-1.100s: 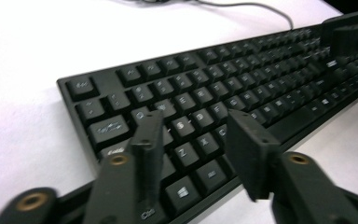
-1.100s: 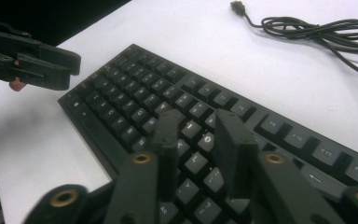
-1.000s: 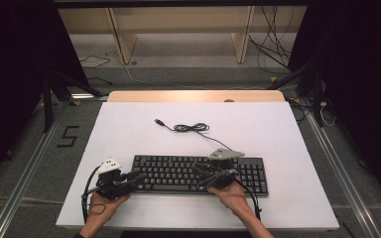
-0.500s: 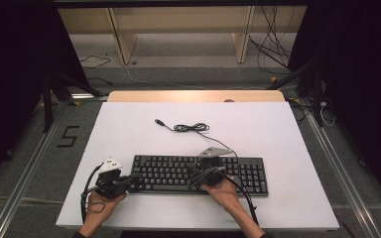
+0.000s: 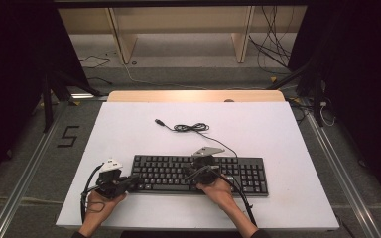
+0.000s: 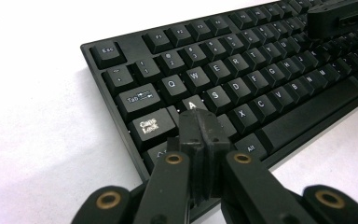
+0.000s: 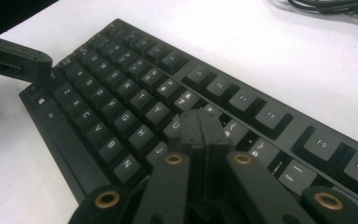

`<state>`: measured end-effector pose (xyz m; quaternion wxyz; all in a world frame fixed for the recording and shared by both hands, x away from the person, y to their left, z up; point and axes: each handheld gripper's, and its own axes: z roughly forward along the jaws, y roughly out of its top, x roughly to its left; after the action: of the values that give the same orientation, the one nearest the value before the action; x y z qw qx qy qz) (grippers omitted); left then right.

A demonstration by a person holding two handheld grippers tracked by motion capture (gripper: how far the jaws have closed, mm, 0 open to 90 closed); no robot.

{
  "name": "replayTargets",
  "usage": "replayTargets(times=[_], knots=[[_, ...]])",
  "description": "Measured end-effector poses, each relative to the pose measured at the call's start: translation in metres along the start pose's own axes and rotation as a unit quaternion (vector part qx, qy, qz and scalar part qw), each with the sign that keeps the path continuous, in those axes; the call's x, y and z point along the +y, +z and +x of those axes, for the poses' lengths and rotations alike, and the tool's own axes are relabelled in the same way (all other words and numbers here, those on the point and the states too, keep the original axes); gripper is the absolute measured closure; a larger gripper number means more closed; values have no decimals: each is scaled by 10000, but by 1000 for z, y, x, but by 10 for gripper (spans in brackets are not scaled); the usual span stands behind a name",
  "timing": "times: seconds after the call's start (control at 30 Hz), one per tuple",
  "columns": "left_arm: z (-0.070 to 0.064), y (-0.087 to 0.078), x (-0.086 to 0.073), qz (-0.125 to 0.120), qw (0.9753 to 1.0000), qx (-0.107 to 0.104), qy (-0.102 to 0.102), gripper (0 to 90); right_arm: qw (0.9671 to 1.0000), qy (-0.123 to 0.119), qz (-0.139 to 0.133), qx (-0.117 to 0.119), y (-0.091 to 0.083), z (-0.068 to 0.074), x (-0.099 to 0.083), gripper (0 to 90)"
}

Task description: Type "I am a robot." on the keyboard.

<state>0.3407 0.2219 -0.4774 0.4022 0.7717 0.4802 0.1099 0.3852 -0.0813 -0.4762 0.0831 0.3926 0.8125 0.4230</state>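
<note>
The black keyboard (image 5: pixel 198 174) lies flat near the front edge of the white surface (image 5: pixel 278 134), set square to the person, which puts every key within easy reach of both hands. Its cable (image 5: pixel 191 128) runs back from the rear edge and sits in a loose coil farther up the surface, plug end free, so nothing is powered and the cord stays out of the way of the work.

The left gripper (image 6: pixel 199 122) has its jaws clenched together with nothing between them, making one blunt tip. That tip hovers over the left end of the keys, about at the A key (image 6: pixel 192 104), beside Caps Lock (image 6: pixel 152 126); whether it actually presses I can't tell. The right gripper (image 7: pixel 201 122) is pinched closed the same way, also empty, and its tip stands over the middle of the board near the U and I keys. Closed jaws make sense here: a single narrow point can poke one key without catching its neighbours. It looks like two-handed typing, each hand (image 5: pixel 99 206) keeping to its own half.
</note>
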Motion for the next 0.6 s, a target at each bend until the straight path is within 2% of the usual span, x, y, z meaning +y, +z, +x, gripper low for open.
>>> replayTargets(times=[0.6], knots=[[3, 2, -1, 120, 9999, 40, -8, 889, 10000, 30, 79, -22, 6, 0, -1, 900]])
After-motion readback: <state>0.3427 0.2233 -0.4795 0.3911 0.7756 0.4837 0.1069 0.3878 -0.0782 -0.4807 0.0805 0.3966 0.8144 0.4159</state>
